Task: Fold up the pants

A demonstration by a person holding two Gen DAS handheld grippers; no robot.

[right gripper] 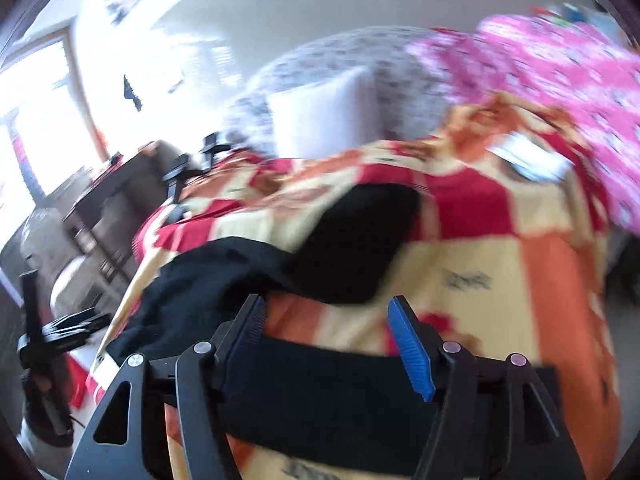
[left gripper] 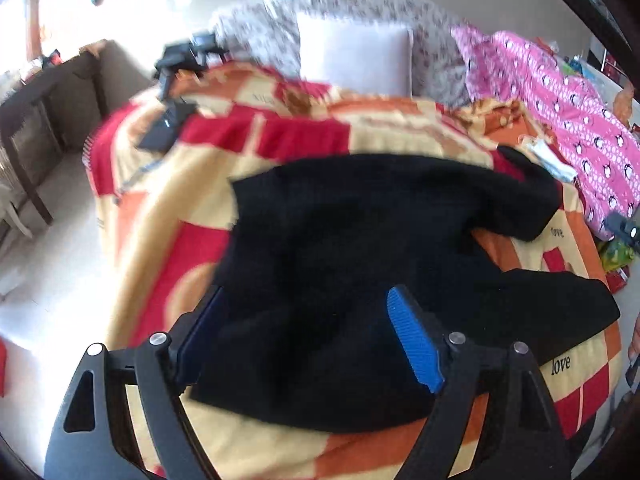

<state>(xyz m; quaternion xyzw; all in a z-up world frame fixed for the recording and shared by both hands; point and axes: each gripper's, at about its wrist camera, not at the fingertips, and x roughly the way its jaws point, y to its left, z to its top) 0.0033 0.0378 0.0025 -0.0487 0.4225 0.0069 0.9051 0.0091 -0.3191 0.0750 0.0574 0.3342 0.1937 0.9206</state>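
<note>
Pants (left gripper: 360, 248) bunched mid-blanket (left gripper: 160, 216), edges clear.

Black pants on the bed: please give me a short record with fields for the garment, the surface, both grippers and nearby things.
garment: black pants, lying bunched, not neatly folded
surface: checked red, orange and cream blanket
left gripper: open, above the pants, not gripping
right gripper: open, nothing pinched
nearby: pink penguin-print cloth, white pillow
</note>
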